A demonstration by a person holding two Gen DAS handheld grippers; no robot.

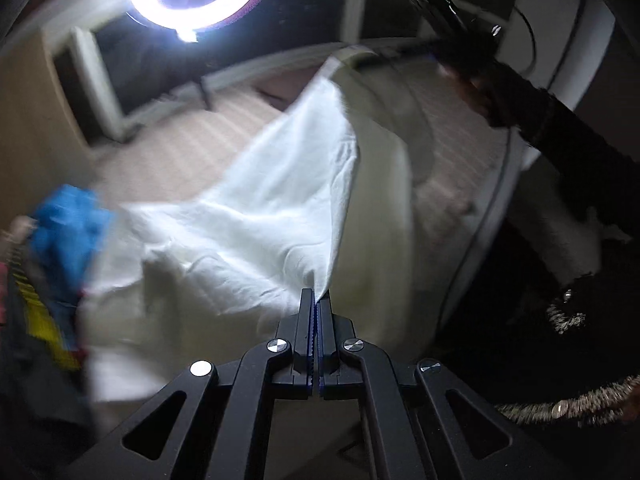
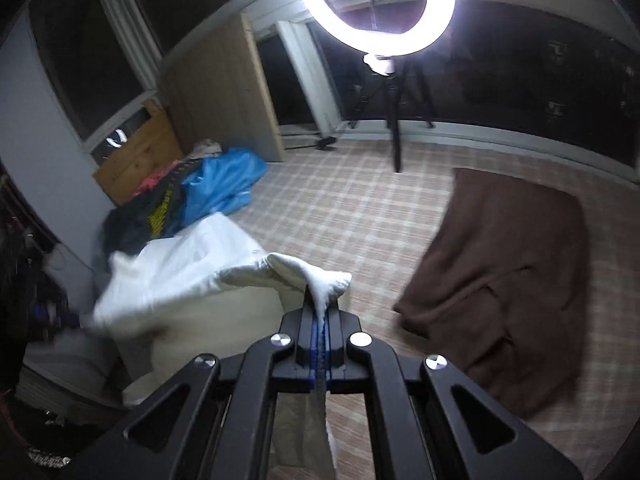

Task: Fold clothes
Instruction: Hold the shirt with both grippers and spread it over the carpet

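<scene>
A white garment (image 1: 256,216) hangs stretched in the air between both grippers over a plaid-covered surface. My left gripper (image 1: 318,300) is shut on one edge of it, the cloth pinched between the blue pads. In the right wrist view my right gripper (image 2: 323,304) is shut on another bunched edge of the white garment (image 2: 192,268), which trails off to the left. The other hand and its gripper (image 1: 460,36) show at the upper right of the left wrist view, lifting the cloth high.
A brown garment (image 2: 500,264) lies spread on the plaid surface (image 2: 344,208) at right. A pile with a blue garment (image 2: 220,184) and dark clothes sits at left beside a wooden board. A ring light (image 2: 376,4) on a tripod stands at the back.
</scene>
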